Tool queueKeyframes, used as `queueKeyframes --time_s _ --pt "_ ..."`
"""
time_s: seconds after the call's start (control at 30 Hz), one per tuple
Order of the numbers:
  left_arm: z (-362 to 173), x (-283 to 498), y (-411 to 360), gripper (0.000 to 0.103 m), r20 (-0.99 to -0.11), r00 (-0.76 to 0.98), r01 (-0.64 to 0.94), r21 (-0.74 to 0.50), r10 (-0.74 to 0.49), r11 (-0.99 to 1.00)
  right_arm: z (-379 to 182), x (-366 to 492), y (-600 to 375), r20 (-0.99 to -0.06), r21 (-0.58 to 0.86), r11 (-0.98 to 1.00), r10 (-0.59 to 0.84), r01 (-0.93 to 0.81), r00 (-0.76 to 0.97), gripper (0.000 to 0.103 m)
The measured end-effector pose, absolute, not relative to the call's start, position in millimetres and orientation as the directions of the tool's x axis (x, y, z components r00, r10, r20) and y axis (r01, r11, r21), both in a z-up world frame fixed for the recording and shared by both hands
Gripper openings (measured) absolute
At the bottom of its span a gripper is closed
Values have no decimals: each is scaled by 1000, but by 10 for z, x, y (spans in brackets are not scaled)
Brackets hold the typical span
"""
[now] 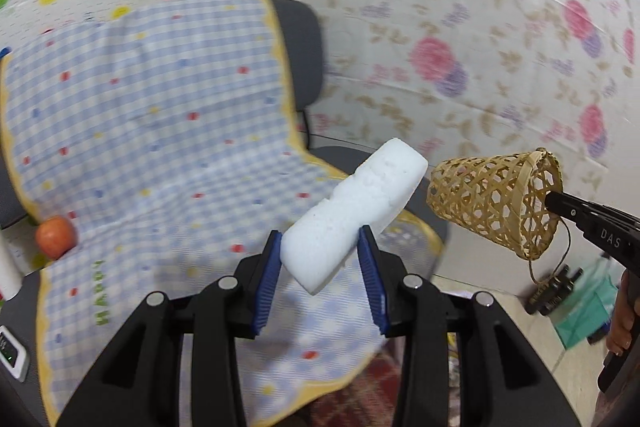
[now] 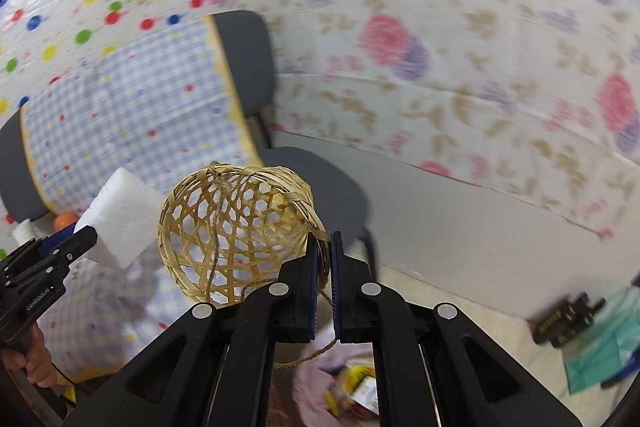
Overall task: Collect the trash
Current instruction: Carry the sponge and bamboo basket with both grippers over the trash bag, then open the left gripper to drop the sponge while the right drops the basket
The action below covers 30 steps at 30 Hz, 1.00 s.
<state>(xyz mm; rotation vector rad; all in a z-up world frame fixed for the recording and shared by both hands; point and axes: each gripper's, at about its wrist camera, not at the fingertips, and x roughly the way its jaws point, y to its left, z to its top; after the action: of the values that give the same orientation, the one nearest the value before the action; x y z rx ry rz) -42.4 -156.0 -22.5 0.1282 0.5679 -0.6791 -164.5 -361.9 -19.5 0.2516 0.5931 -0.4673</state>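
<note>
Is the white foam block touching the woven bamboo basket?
Cannot tell. In the left wrist view the white foam block sits just left of the woven bamboo basket with a sliver between; the right wrist view shows them overlapping.

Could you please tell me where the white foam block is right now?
The white foam block is clamped in the left claw, held in the air above the blue checked cloth, just left of the woven bamboo basket.

So the count here: two tongs, the left tongs (image 1: 320, 255) and the right tongs (image 2: 323, 259), one white foam block (image 1: 360, 203), and one woven basket (image 2: 236, 227). There's also one orange fruit (image 1: 55, 237), one grey chair (image 1: 300, 47) and one checked cloth (image 1: 152, 115) draped over it.
</note>
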Motion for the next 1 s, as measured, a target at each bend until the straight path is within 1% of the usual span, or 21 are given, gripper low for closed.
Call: queueKeyframes --time_s 0.23,0.4,0.47,0.5,0.53,0.57,0.6,0.63,0.67,0.8,0.93,1.0 --pt "-347 -712 -1979 38 -562 537 720 -83 -629 689 -323 -2212 -3821 -624 71 800 -431 596 652 7" --pt "-385 -844 -2282 39 -571 479 768 -94 -666 633 -464 -2405 -3916 -660 70 772 -439 632 610 7" --pt "-408 -859 -2376 40 -581 458 781 -99 -673 616 -548 -2425 -3961 -677 89 772 -417 630 607 12" --pt "-433 -866 -2435 42 -592 442 788 -102 -674 607 -610 -2428 -3983 -689 101 775 -398 624 606 13" --pt "-458 -870 -2484 42 -601 427 794 -109 -675 599 -675 -2418 -4007 -703 106 779 -381 618 601 22" --pt "-487 -877 -2534 48 -612 407 803 -114 -678 585 -720 -2411 -4028 -713 108 780 -372 616 595 37" --pt "-544 -887 -2620 58 -634 378 817 -115 -675 565 -773 -2409 -4045 -722 106 779 -367 617 587 43" --pt "-588 -894 -2679 62 -646 358 826 -117 -674 551 -803 -2420 -4056 -724 108 779 -364 617 586 46" --pt "-625 -897 -2723 66 -653 347 832 -118 -673 543 -813 -2423 -4063 -725 109 779 -362 617 586 46" --pt "-762 -905 -2851 66 -680 326 839 -112 -657 533 -815 -2471 -4089 -723 95 774 -378 625 578 47" --pt "-749 -884 -2785 67 -671 358 829 -92 -650 551 -791 -2497 -4142 -714 107 769 -382 630 587 49" --pt "-703 -848 -2717 68 -659 390 816 -78 -644 573 -775 -2486 -4149 -709 118 772 -375 625 597 52"
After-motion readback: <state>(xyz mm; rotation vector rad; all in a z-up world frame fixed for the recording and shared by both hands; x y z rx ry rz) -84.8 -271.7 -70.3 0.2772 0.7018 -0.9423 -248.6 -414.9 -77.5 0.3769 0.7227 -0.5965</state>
